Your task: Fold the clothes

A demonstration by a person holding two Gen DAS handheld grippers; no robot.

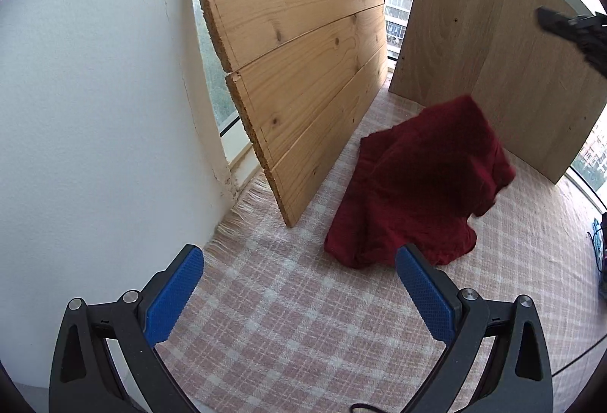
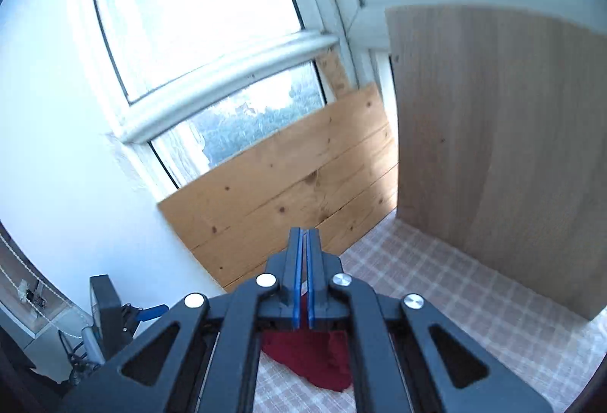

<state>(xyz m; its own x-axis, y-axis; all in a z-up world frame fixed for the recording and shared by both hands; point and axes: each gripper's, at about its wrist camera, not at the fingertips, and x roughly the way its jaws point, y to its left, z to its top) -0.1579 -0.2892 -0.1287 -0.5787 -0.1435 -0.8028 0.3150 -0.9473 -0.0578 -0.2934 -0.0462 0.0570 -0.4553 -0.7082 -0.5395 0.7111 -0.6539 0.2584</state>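
Blue-padded fingers [image 1: 195, 274] of the left gripper [image 1: 299, 261] gape wide just short of the crumpled red garment [image 1: 417, 185], heaped on the checked blanket [image 1: 288, 329] near the pine board [image 1: 303, 79]. Right gripper [image 2: 303, 242] hangs higher, its 2 fingers nearly together, holding nothing visible. Best play: pinch 1 clear hem (not the bunched middle) and spread it flat first.

a pink-and-white checked cloth [image 1: 303, 318] is spread over the table. a pine plank panel [image 1: 303, 71] is leaned against the window [image 2: 197, 14] beside a white wall [image 1: 95, 90]; a pale wood board [image 1: 493, 52] is stood alongside. daylight is admitted.
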